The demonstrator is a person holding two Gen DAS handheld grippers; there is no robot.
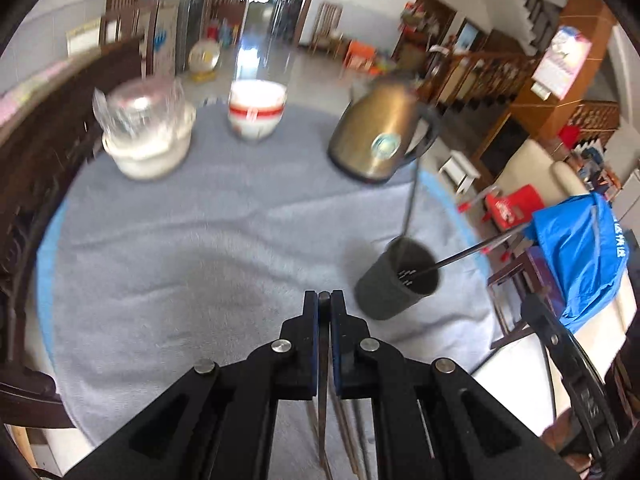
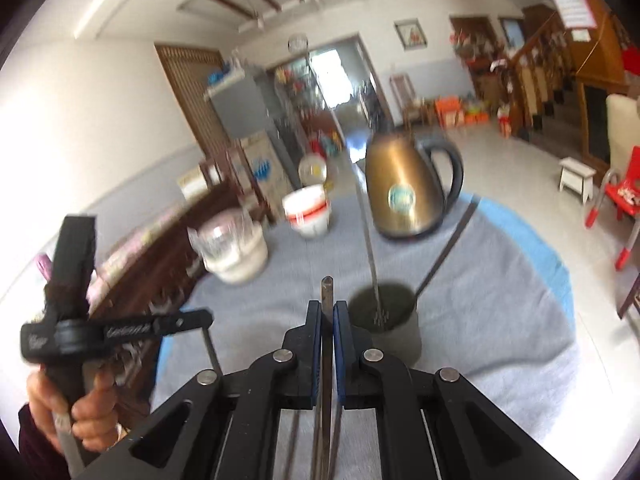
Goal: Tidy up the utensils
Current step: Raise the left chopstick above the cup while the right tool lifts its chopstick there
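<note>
Left gripper [image 1: 325, 296]: my jaws are clamped on a thin metal utensil [image 1: 323, 392].
Right gripper [image 2: 327, 307]: pinched tight on a slim metal utensil handle [image 2: 327, 292].
Dark holder cup [image 1: 396, 284]: upright on the grey cloth [image 1: 200, 240], just right of my left jaws, long utensils standing inside.

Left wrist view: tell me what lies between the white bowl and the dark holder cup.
Only bare grey cloth lies between the white bowl and the dark holder cup, as the left wrist view shows.

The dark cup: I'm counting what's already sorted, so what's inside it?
Two thin metal sticks stand in the dark cup, leaning out past its rim. Their lower ends and the cup's bottom are hidden.
</note>
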